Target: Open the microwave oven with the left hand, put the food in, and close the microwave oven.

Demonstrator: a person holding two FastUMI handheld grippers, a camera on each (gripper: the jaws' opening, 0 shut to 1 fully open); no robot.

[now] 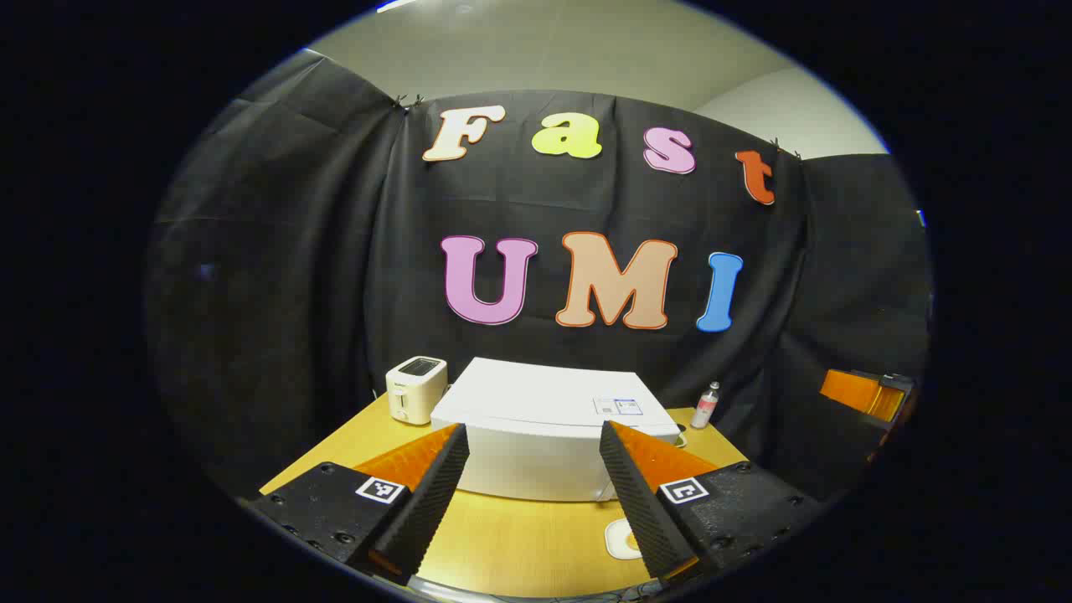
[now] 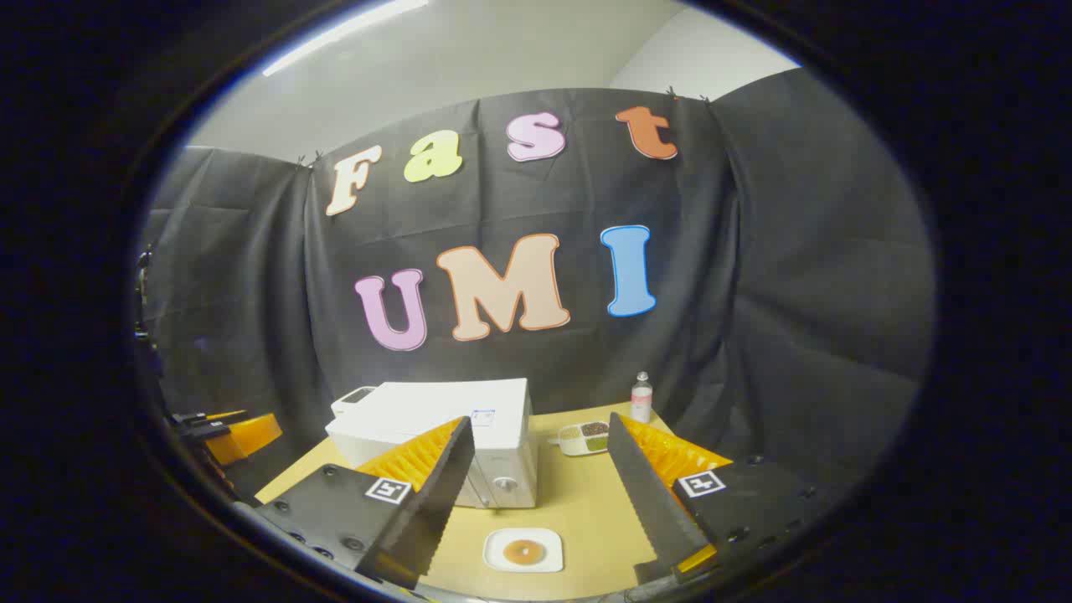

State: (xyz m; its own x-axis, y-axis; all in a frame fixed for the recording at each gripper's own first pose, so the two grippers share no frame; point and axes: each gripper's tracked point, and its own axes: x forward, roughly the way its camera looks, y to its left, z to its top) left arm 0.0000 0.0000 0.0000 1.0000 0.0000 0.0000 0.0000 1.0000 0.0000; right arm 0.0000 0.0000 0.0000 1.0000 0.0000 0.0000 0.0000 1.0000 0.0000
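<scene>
A white microwave oven stands shut on the wooden table, also seen as the white microwave in the right gripper view. My left gripper hangs open in front of it and above the table, nothing between its fingers. A white square plate with a round brown piece of food lies on the table in front of the microwave; its edge shows as the plate in the left gripper view. My right gripper is open above the plate, holding nothing.
A white toaster stands left of the microwave. A small bottle and a divided tray of food sit at the back right. The other gripper shows at the far right, and the other gripper at the far left.
</scene>
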